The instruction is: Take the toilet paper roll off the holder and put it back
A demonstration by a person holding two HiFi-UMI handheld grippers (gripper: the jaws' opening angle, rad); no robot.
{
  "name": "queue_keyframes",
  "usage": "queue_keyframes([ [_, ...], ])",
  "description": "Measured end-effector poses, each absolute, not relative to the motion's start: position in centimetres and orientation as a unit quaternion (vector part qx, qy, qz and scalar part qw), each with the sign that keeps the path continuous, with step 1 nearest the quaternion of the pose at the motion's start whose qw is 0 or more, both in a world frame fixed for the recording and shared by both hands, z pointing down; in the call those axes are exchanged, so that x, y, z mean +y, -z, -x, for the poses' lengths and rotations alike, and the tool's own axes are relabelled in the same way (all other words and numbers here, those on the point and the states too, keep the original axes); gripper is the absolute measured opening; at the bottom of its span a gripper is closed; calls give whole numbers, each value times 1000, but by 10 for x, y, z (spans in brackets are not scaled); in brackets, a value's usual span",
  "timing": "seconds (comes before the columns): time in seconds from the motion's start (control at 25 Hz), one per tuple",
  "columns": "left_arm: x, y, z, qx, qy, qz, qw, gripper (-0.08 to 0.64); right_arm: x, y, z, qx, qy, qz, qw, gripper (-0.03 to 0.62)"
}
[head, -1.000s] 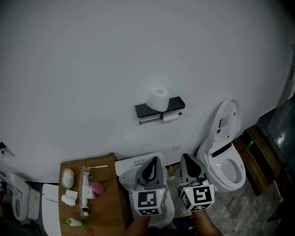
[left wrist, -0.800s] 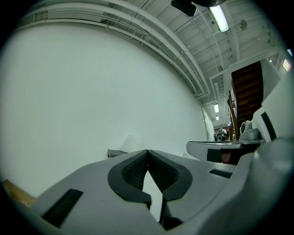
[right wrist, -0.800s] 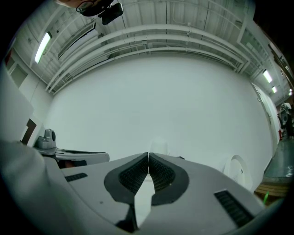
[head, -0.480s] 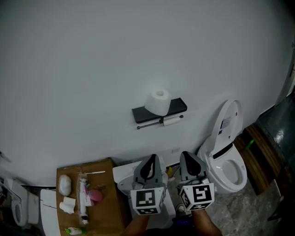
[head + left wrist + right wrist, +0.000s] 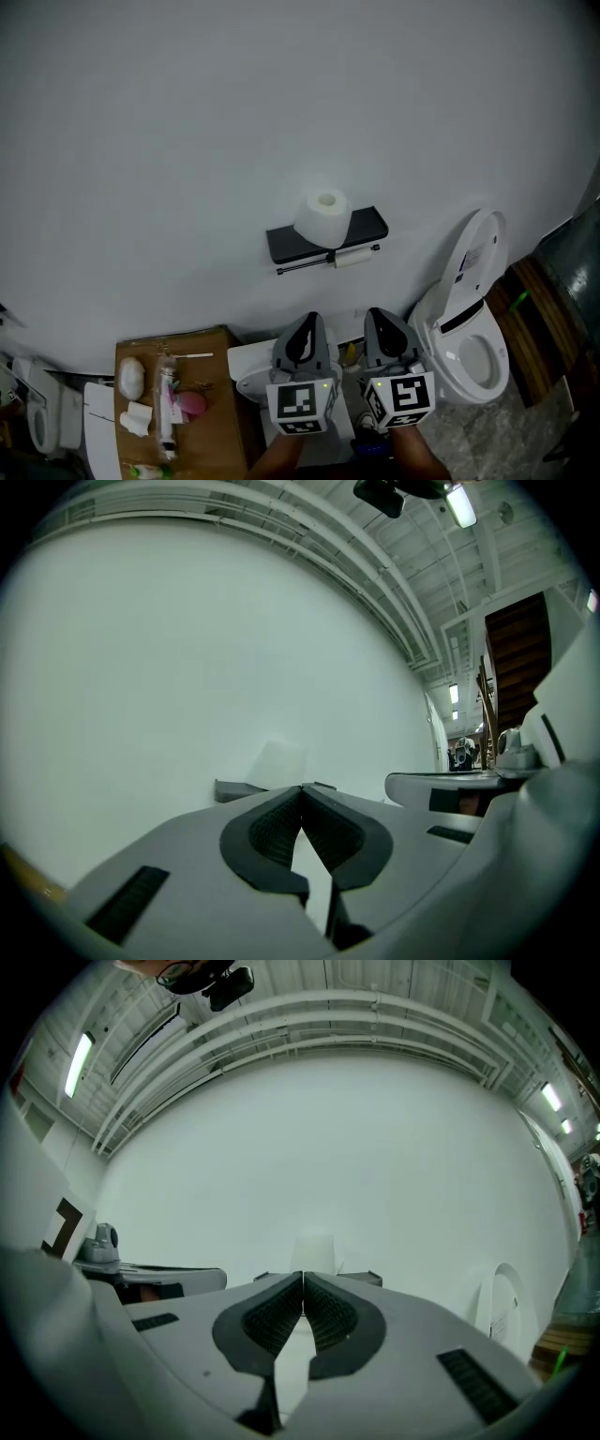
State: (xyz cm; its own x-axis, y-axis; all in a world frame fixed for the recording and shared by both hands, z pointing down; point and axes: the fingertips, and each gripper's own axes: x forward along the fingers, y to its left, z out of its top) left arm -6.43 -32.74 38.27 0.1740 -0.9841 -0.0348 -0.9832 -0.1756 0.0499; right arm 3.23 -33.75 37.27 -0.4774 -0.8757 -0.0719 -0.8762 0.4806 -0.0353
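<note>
Standing on the holder: toilet paper roll [image 5: 322,217], upright on the dark shelf of the holder [image 5: 367,227], well ahead of both sets of fingers.
Under the shelf: a smaller roll [image 5: 352,257] hangs on the bar [image 5: 305,267].
Left gripper [image 5: 306,321]: jaws clenched tip to tip, nothing between them.
Right gripper [image 5: 382,317]: jaws pressed together, empty.
Head view only: wooden table [image 5: 220,394] with toiletries [image 5: 169,403], left of the left fingers; open toilet [image 5: 469,323], right of the right fingers.
Left gripper view only: dark staircase [image 5: 516,658], far off to the right.
Below the fingers: white fixture [image 5: 246,361].
Behind the roll: bare white wall [image 5: 187,141].
</note>
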Motion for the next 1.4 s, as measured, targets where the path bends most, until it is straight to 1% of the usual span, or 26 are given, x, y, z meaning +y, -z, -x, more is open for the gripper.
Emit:
queue_keyframes([
  [0.36, -349, -379, 71, -643, 37, -765, 2, 11, -364, -377, -22, 862, -8, 506, 37, 17],
  [0.72, -373, -380, 81, -646, 35, -763, 2, 11, -407, -362, -2, 872, -22, 488, 42, 22],
  [0.76, -375, -381, 81, -645, 34, -763, 2, 11, -412, -362, 1, 873, -20, 485, 40, 48],
  [0.8, -376, -381, 82, -645, 34, -763, 2, 11, -418, -362, 3, 875, -16, 483, 38, 98],
  [0.88, -380, -379, 83, -645, 38, -763, 2, 11, -430, -364, 6, 875, -7, 482, 34, 165],
  [0.92, -381, -378, 83, -646, 39, -763, 4, 11, -436, -365, 8, 875, -5, 482, 30, 218],
  [1.0, -384, -380, 84, -646, 37, -762, 7, 11, -448, -367, 12, 877, -2, 480, 22, 264],
  [1.16, -388, -383, 87, -648, 36, -761, 10, 11, -474, -365, 22, 880, -6, 475, 14, 315],
  [1.4, -391, -384, 88, -649, 36, -760, 8, 11, -514, -360, 41, 883, -21, 469, -8, 357],
])
